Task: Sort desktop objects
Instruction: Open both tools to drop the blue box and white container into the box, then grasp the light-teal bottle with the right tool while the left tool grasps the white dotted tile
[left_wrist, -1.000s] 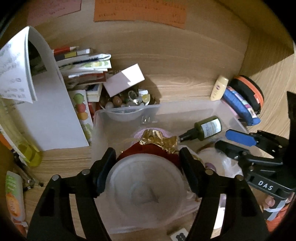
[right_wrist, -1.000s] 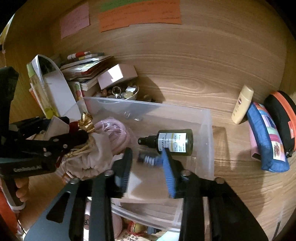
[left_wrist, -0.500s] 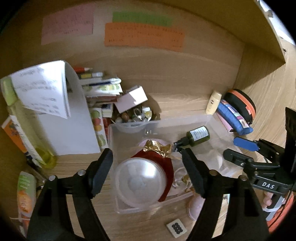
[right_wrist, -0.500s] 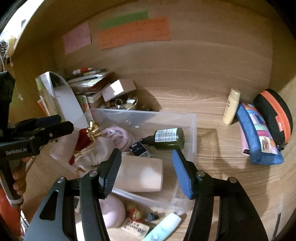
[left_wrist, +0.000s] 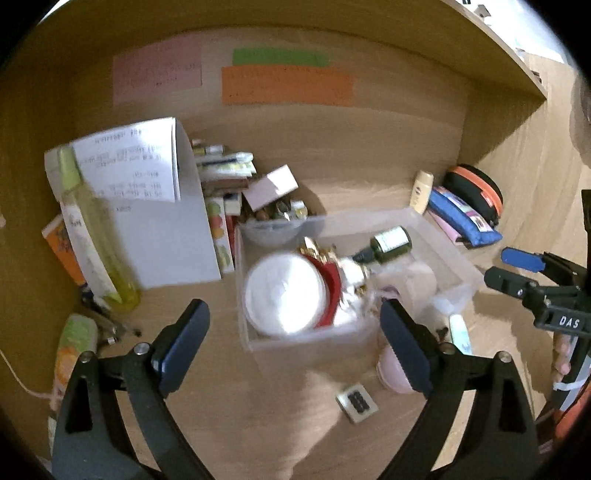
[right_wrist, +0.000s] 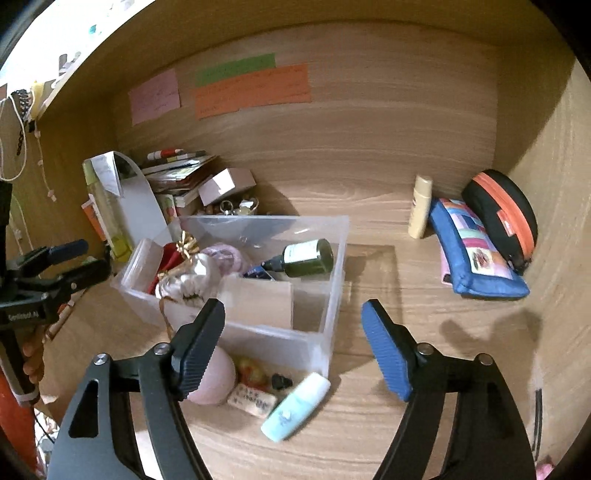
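Clear bin (right_wrist: 334, 258) sits mid-desk, holding a dark green bottle (right_wrist: 308, 257), white round lid (left_wrist: 286, 295) and red pouch (left_wrist: 332, 284). My left gripper (left_wrist: 291, 341) and right gripper (right_wrist: 291, 345) hang above it, both spread, gripping nothing.

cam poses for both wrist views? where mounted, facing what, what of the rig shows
Left wrist: on the left gripper, looking down into the clear bin; its open fingers and the right gripper show.
Right wrist: on the right gripper, facing the bin and desk; left gripper at left.
Shared: bin, green bottle.
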